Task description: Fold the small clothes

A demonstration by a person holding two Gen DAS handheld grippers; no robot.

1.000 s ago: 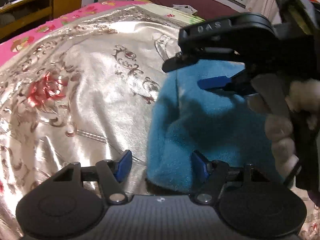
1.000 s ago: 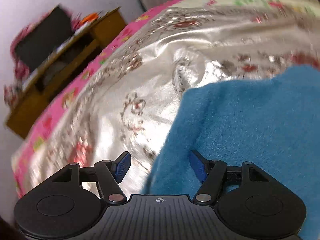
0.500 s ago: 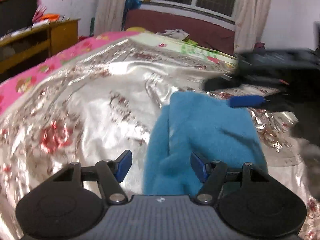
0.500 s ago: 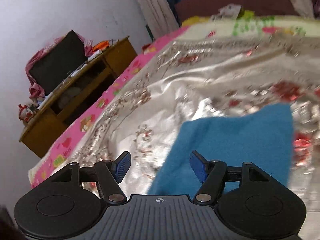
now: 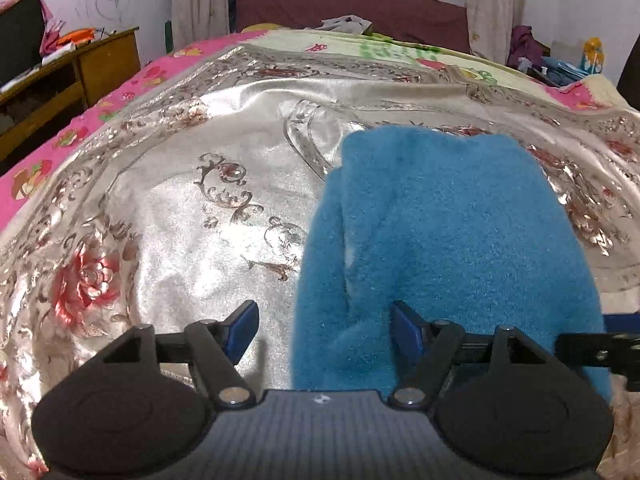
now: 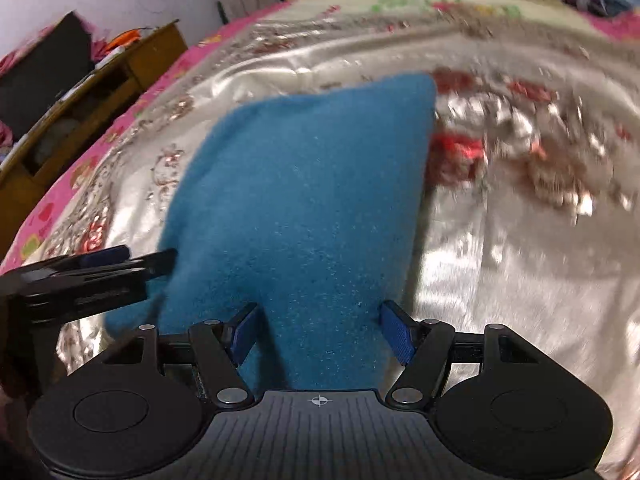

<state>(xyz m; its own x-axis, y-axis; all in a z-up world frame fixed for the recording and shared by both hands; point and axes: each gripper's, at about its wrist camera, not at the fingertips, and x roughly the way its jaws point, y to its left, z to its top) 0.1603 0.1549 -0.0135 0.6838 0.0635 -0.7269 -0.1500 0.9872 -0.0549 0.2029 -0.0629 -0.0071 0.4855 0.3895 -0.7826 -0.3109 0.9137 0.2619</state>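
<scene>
A small blue fleece garment [image 5: 448, 240] lies folded on the silver floral bedspread [image 5: 180, 208]; it also shows in the right wrist view [image 6: 304, 200]. My left gripper [image 5: 324, 326] is open at the garment's near left edge, its right finger over the fleece. My right gripper [image 6: 320, 330] is open with the garment's near edge between its fingers, not clamped. The right gripper's fingertips [image 5: 600, 344] show at the garment's right edge in the left wrist view. The left gripper [image 6: 104, 268] shows at the garment's left edge in the right wrist view.
A wooden cabinet [image 5: 60, 76] with a dark screen stands left of the bed. A pink floral sheet [image 5: 48, 148] borders the bedspread on the left. A dark red headboard [image 5: 352, 12] and window curtains are at the back. Clutter [image 5: 560, 68] sits at the far right.
Both grippers have drawn back toward the garment's near edge and lowered. The right gripper has left its place above the fleece and now sits beside the left one.
</scene>
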